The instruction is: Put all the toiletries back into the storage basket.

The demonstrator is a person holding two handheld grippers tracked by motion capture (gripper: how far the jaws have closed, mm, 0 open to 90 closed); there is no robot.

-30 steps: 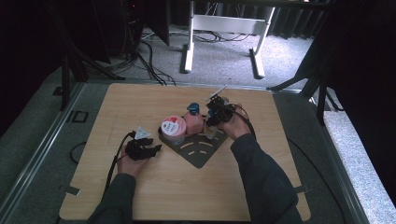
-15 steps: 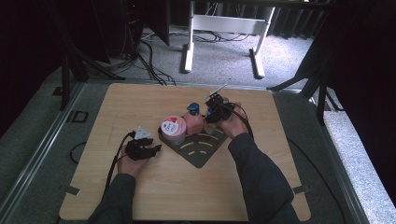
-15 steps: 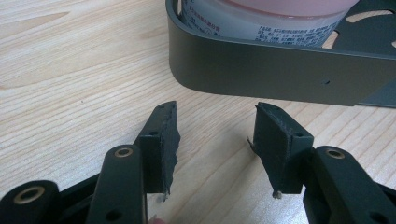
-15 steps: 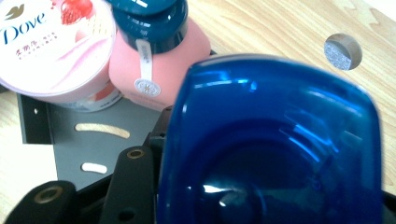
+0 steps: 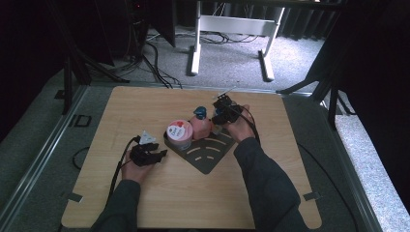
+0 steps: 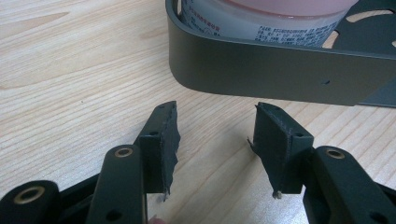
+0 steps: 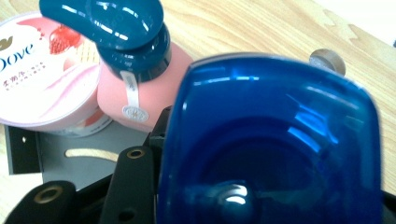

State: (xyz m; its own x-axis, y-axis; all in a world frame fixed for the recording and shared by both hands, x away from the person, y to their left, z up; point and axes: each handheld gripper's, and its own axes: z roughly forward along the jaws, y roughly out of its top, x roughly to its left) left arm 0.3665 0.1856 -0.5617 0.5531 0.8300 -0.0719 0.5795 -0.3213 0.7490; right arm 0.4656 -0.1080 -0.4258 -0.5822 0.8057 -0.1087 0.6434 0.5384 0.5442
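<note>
A dark metal corner tray (image 5: 208,157) lies mid-table. In it stand a pink Dove jar (image 5: 179,133) and a pink pump bottle (image 5: 200,124) with a teal pump. My right gripper (image 5: 220,118) hovers at the tray's far right side, shut on a glossy blue container (image 7: 275,140) that hides most of its jaws. One finger (image 7: 156,133) shows at the container's left side, close to the pump bottle (image 7: 140,93) and the jar (image 7: 42,74). My left gripper (image 5: 157,155) rests on the table left of the tray, open and empty (image 6: 215,135), facing the tray wall (image 6: 280,70) and the jar (image 6: 261,18).
The wooden table (image 5: 121,111) has bare room on the left, far and near sides. A small silver round piece (image 7: 327,59) lies on the wood beyond the blue container. Table legs (image 5: 196,43) and cables lie on the floor behind.
</note>
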